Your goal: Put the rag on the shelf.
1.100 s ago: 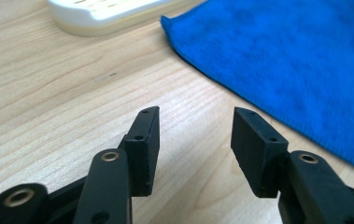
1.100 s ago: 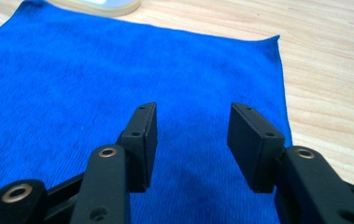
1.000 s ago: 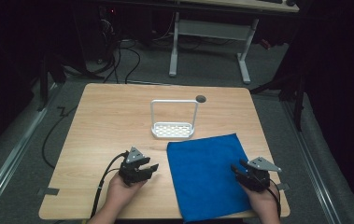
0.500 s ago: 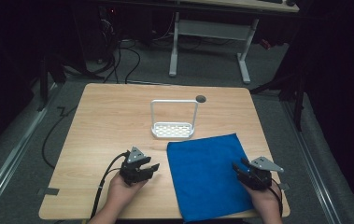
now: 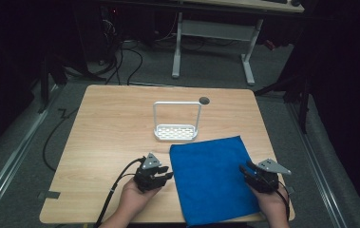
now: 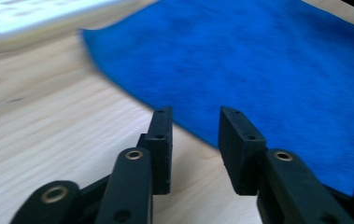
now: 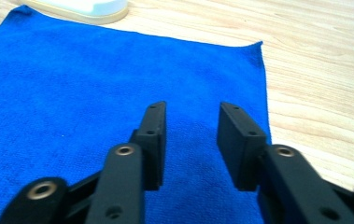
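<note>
While no brand, label or writing can be read on anything here, the edges and free room are plain. Largest is the wooden table (image 5: 111,137), pale and bare over its whole left half and far strip, with a small round hole (image 5: 204,100) near the far edge. Next comes the blue cloth (image 5: 211,175), lying flat on the near right part of the table; its near edge hangs just over the table's front edge, its far edge lies just beside the white rack (image 5: 177,123), and a strip of bare wood runs along its right edge. The rack stands upright near the middle of the table, with a perforated base and a tall loop handle, and open wood lies all round it but for the cloth side.

The left gripper (image 5: 164,176) is held low over the wood just beside the cloth's left edge, its tips pointing at that edge. Its jaws have just been closing and stand about half apart; in the left gripper view (image 6: 195,144) the gap between them is empty, with wood and the cloth's edge beyond. The right gripper (image 5: 245,171) sits over the cloth's right edge near the front corner. Its jaws have also just been closing, stand about half apart, and in the right gripper view (image 7: 191,144) grip nothing, with cloth beneath the gap.
</note>
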